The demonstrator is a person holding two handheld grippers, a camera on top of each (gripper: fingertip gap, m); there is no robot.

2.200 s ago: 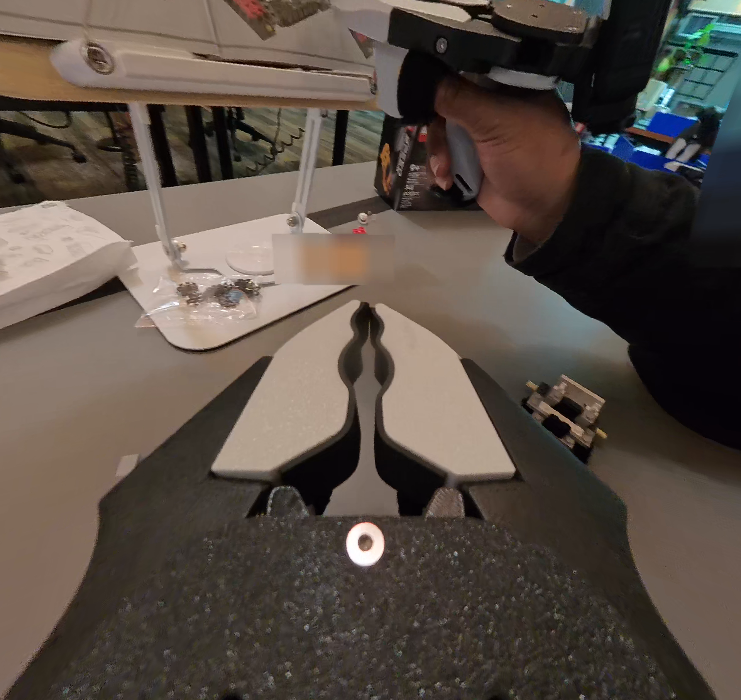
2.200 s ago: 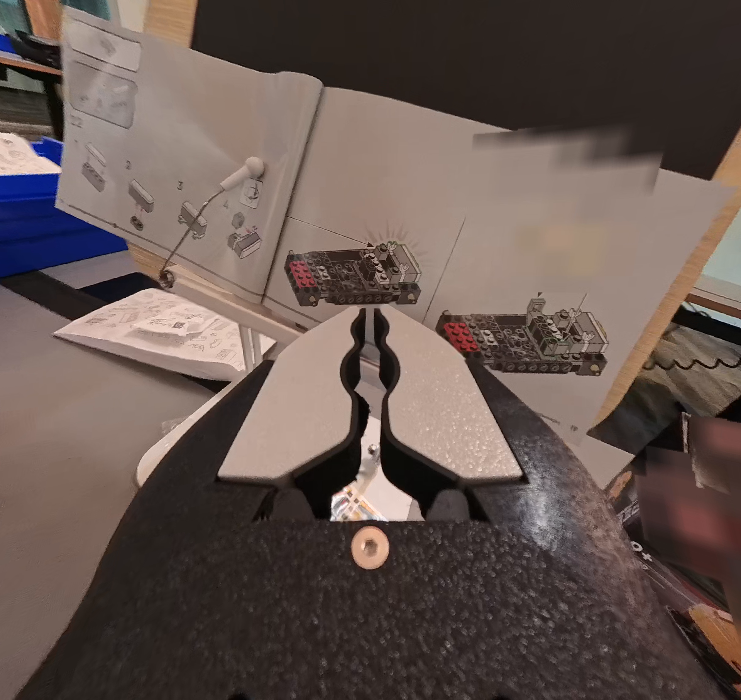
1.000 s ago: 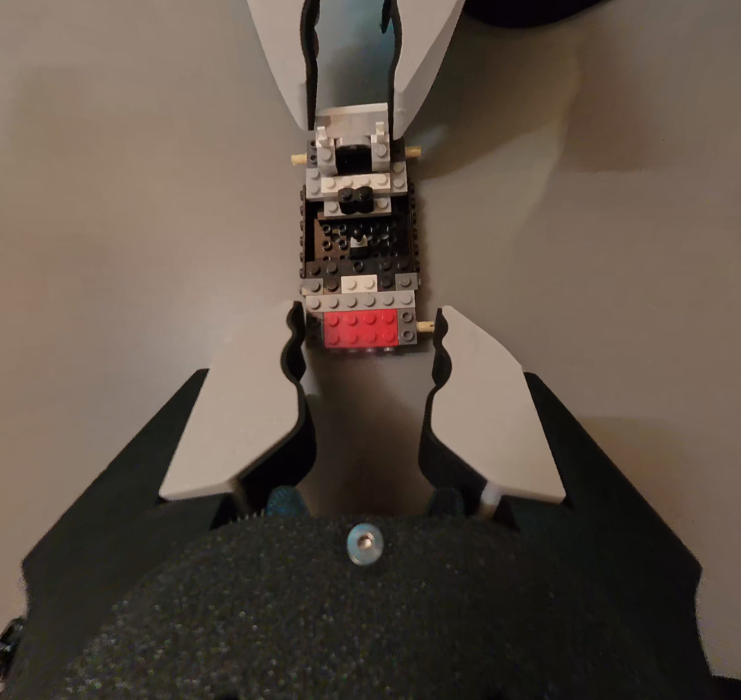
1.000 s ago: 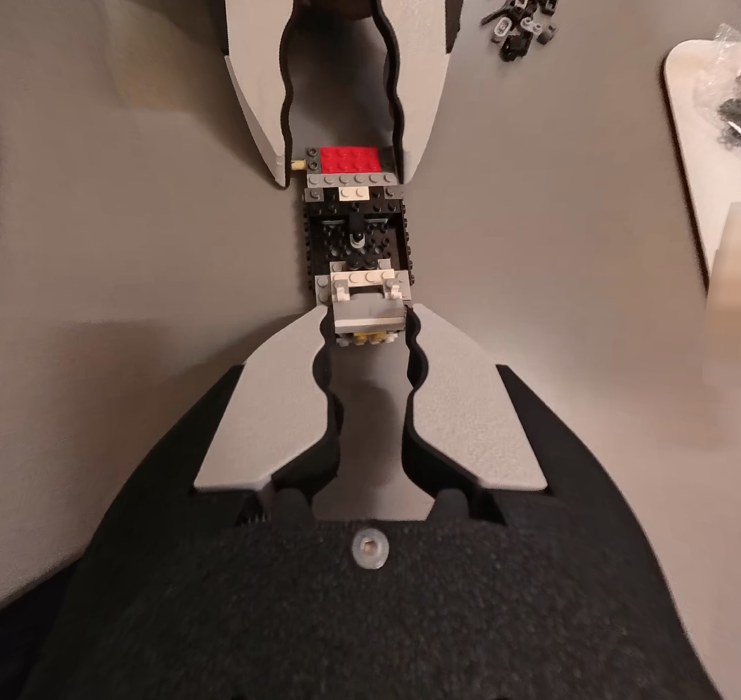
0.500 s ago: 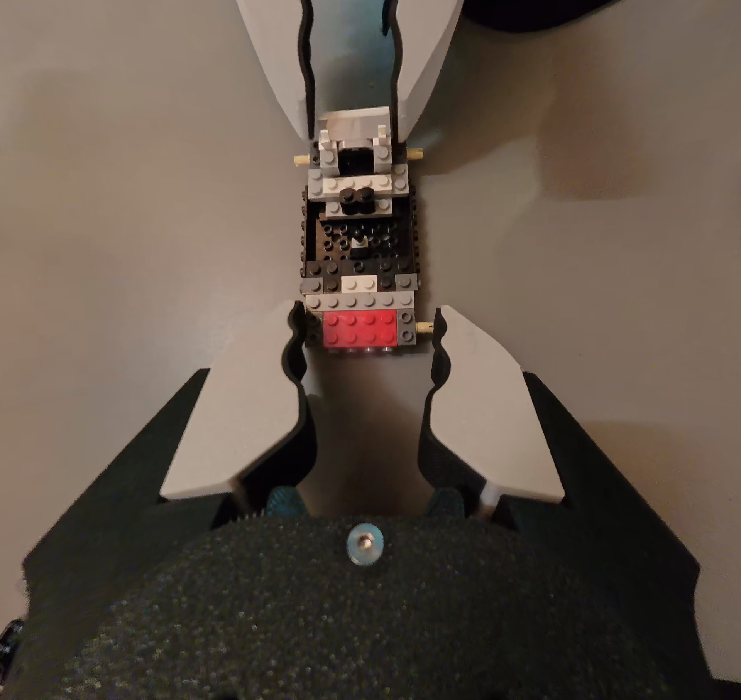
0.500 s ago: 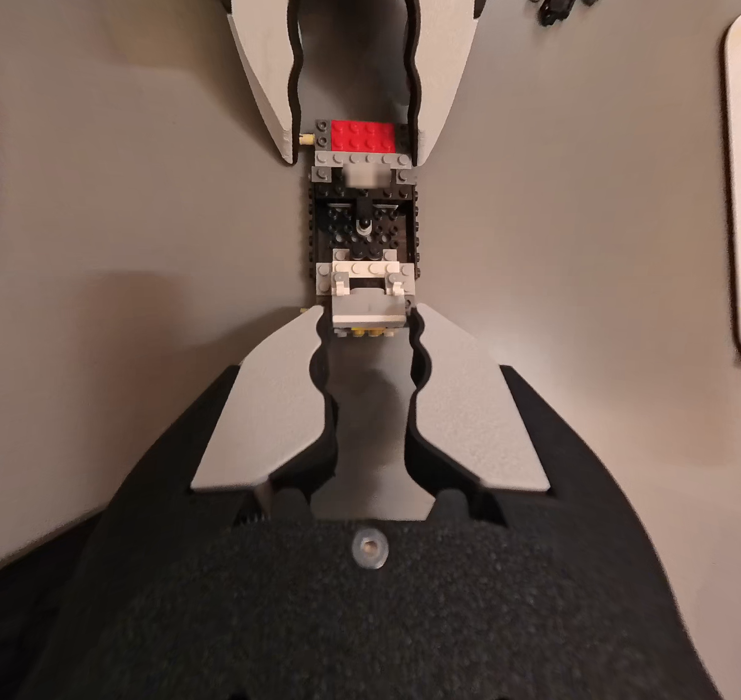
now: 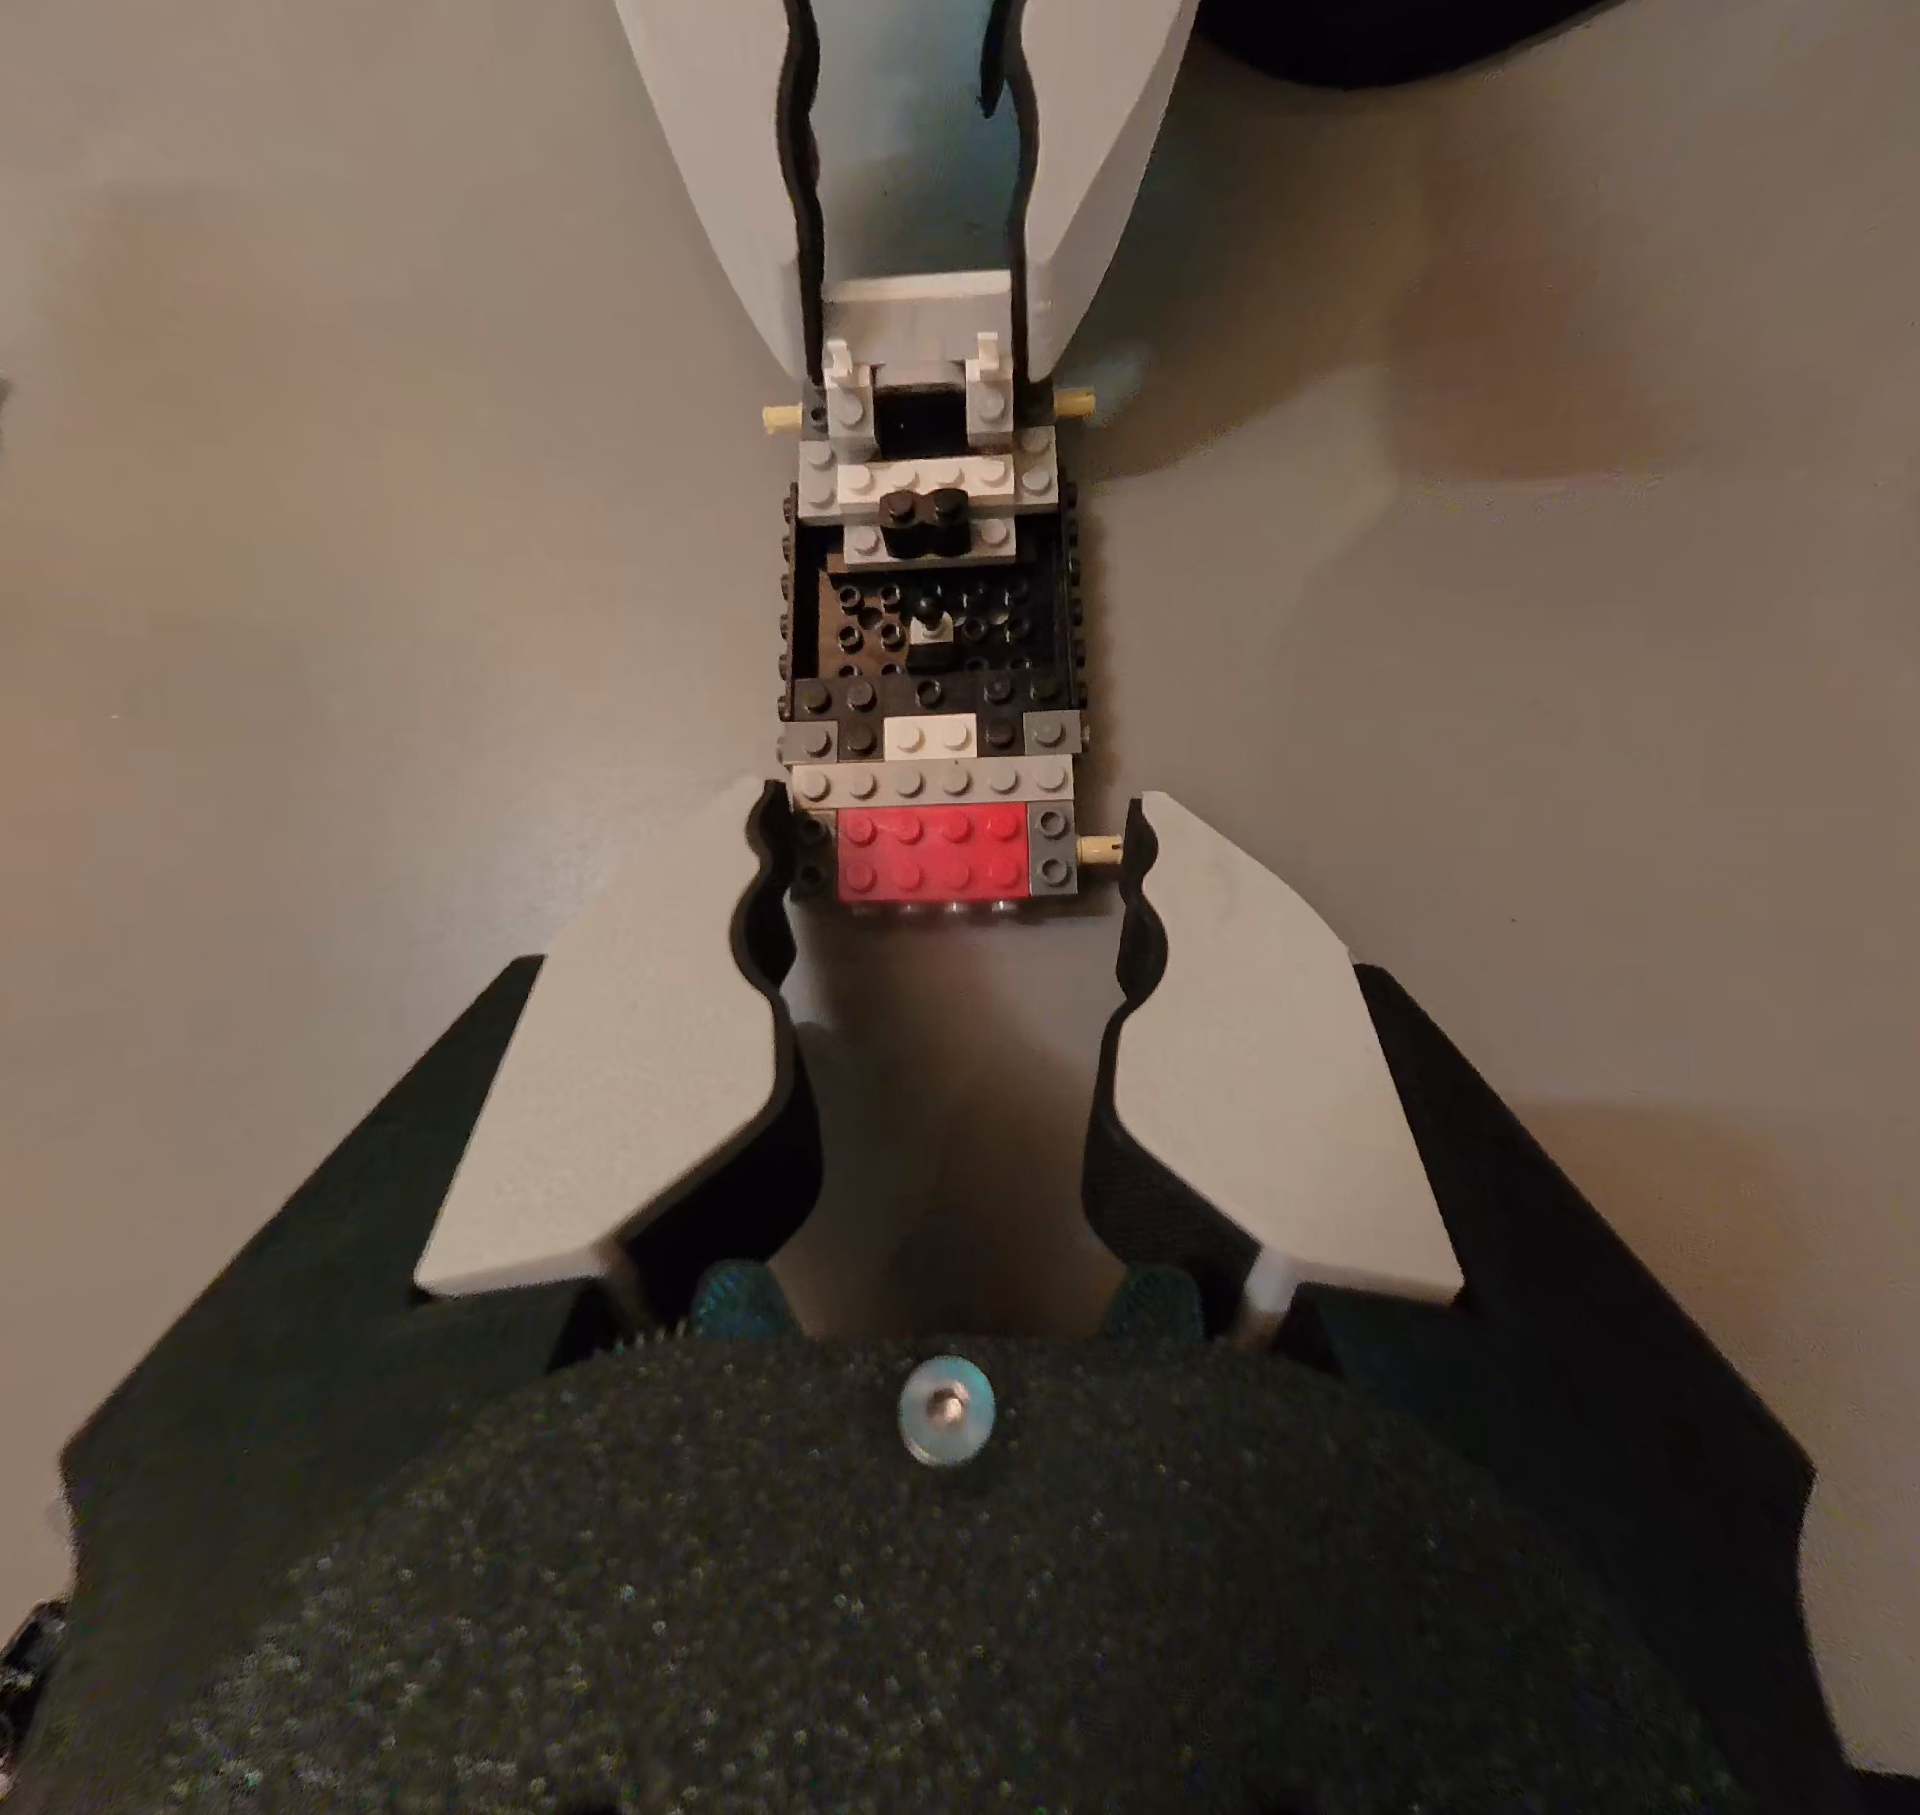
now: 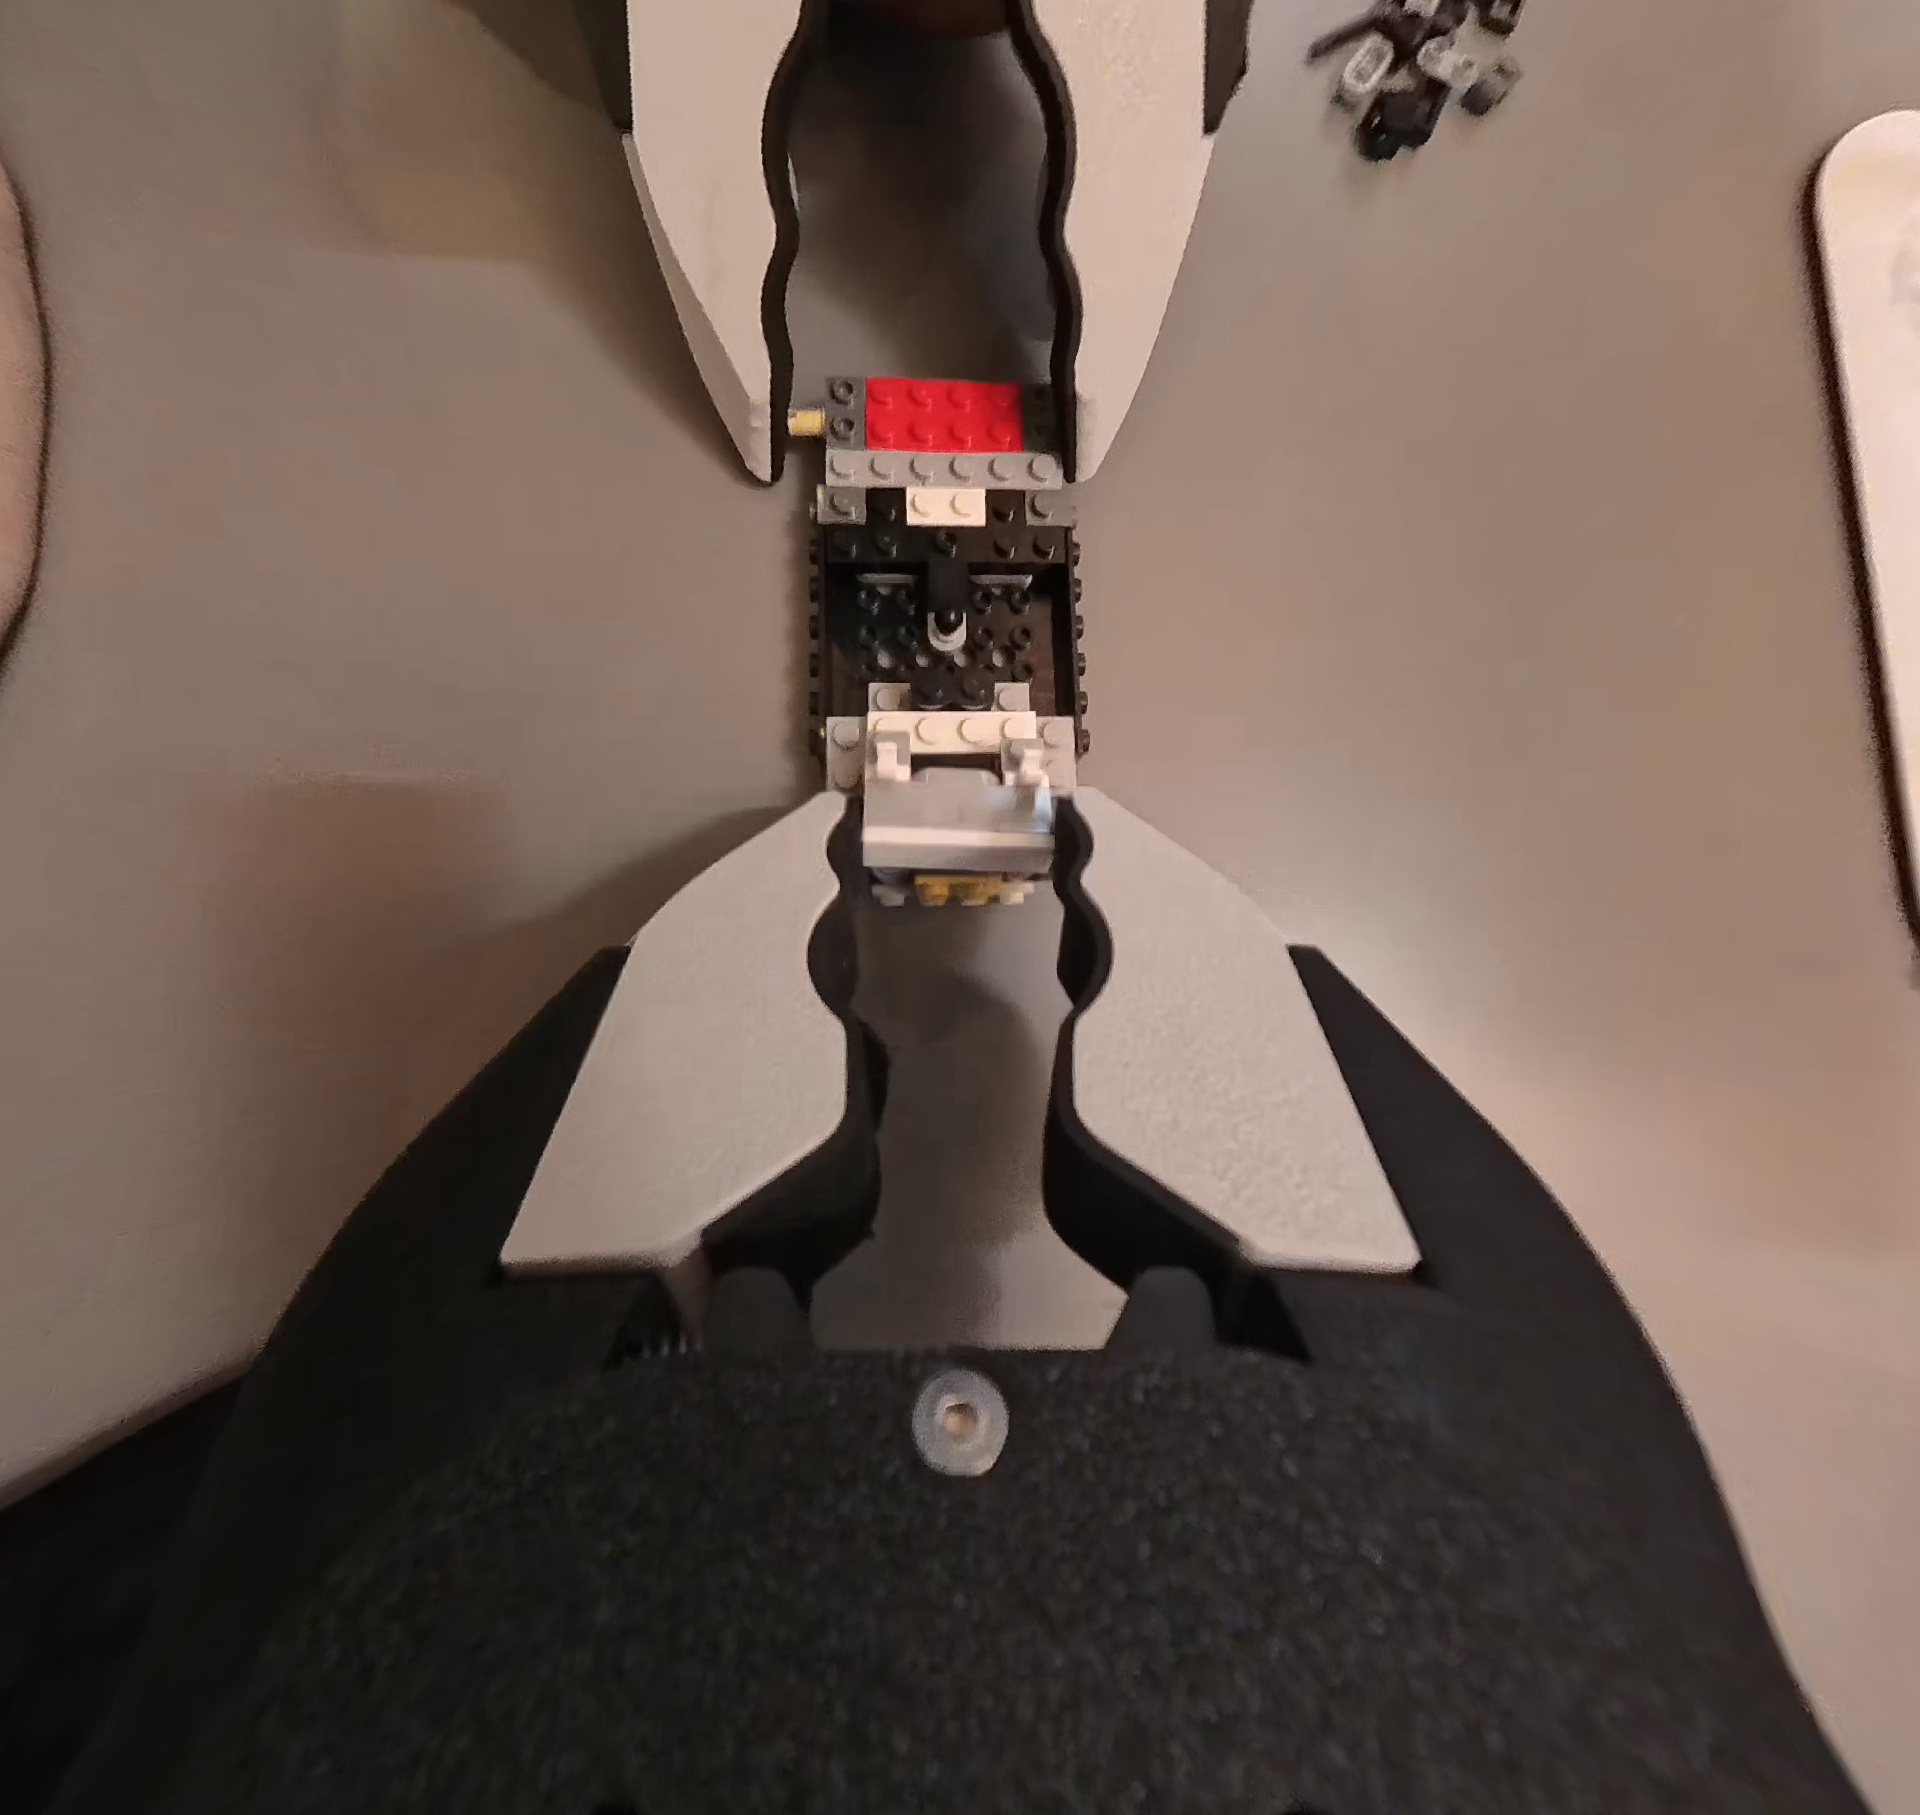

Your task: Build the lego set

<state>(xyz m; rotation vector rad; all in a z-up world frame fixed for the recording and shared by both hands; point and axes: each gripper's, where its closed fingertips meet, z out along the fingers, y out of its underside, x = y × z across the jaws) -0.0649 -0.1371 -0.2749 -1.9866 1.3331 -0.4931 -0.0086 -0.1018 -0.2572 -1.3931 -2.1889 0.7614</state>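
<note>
**Half-built model braced between my two claws**

The lego model (image 7: pixel 930 664) lies flat on the grey tabletop (image 7: pixel 364 570), lengthwise between my claws. My left claw (image 7: pixel 943 856) is spread wide around the end with the red plate (image 7: pixel 932 853), its left tip touching the side, its right tip just off a tan axle pin (image 7: pixel 1101 845). My right claw (image 8: pixel 951 835) pinches the light-grey hinged block (image 8: pixel 951 825) at the other end.

I judge it light, rigid and brittle at the joints: hard, glossy, studded plastic. The long black side walls are safest to squeeze; the pins and the hinged block could pop loose. Loose small pieces (image 8: pixel 1423 51) lie ahead to my right claw's right.
</note>
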